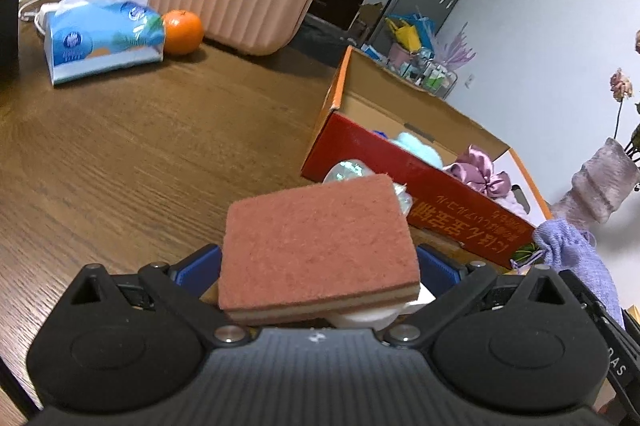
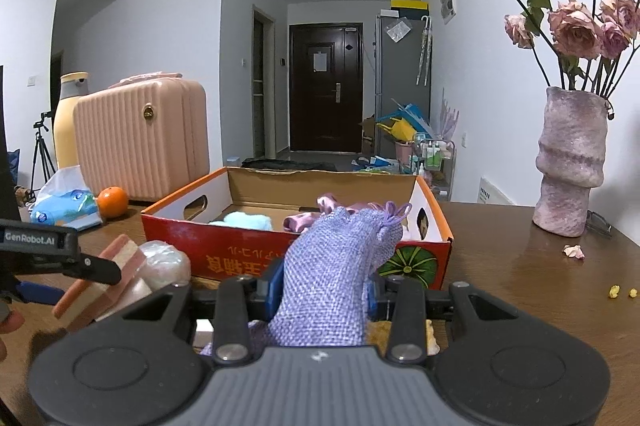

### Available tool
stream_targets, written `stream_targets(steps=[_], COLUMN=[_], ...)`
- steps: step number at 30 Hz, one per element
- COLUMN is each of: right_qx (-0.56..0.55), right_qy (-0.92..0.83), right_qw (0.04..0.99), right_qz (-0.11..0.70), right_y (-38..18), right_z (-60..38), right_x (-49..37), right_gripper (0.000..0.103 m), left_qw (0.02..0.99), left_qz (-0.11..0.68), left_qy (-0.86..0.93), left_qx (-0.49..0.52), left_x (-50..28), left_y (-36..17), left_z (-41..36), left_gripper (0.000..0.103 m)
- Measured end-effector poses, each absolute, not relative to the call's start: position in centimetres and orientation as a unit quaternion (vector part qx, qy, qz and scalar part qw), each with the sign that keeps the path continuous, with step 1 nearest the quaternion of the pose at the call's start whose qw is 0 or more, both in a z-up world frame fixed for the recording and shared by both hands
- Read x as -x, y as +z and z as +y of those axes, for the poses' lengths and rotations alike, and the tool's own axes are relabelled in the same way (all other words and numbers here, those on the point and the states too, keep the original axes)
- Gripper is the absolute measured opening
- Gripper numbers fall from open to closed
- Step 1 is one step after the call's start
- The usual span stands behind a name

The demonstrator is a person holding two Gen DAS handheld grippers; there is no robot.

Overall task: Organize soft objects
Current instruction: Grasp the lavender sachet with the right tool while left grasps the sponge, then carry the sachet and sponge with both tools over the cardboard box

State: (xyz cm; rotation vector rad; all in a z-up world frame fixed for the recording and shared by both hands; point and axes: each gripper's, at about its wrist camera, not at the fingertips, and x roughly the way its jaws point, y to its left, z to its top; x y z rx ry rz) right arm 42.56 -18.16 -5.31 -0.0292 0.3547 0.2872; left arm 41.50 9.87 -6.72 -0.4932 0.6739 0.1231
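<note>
Hand-held gripper [image 2: 326,290] with pouch [image 2: 332,266], box [image 2: 248,258] just ahead.

Pink sponge [image 1: 318,246] & lilac mesh pouch [image 2: 332,274], both held nr box [image 2: 248,258]

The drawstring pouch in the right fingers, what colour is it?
Lilac purple woven drawstring pouch; it shows best in the right wrist view.

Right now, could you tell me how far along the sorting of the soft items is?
Partly done. A light blue fluffy item and a purple satin scrunchie already lie in the cardboard box. In hand: the left claw grips a pink sponge, and the right claw holds a lavender drawstring pouch. Neither is in the box yet.
</note>
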Motion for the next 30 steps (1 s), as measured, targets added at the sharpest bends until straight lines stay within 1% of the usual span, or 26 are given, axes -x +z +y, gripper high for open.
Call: stream_targets(steps=[6, 17, 25, 30], right_qx=[0.015, 0.014, 0.013, 0.008], right_qy=[0.144, 0.149, 0.151, 0.154], right_qw=[0.974, 0.973, 0.973, 0.974], right_qz=[0.177, 0.177, 0.172, 0.166], right_y=[-5.4, -5.5, -5.4, -5.2], right_z=[-18.2, -18.1, -18.4, -18.7], right_x=[-42.5, -42.4, -42.2, -42.1], right_gripper=[0.037, 0.037, 0.037, 0.037], left_qw=[0.907, 0.924, 0.932, 0.945], left_qz=[0.335, 0.329, 0.316, 0.290], left_qy=[0.054, 0.029, 0.030, 0.028], left_qx=[0.250, 0.192, 0.173, 0.148], left_x=[-41.8, -41.9, -41.2, -40.4], left_y=[-7.5, -7.3, -6.7, -5.7], left_z=[10.2, 8.9, 8.7, 8.2], left_gripper=[0.103, 0.100, 0.100, 0.100])
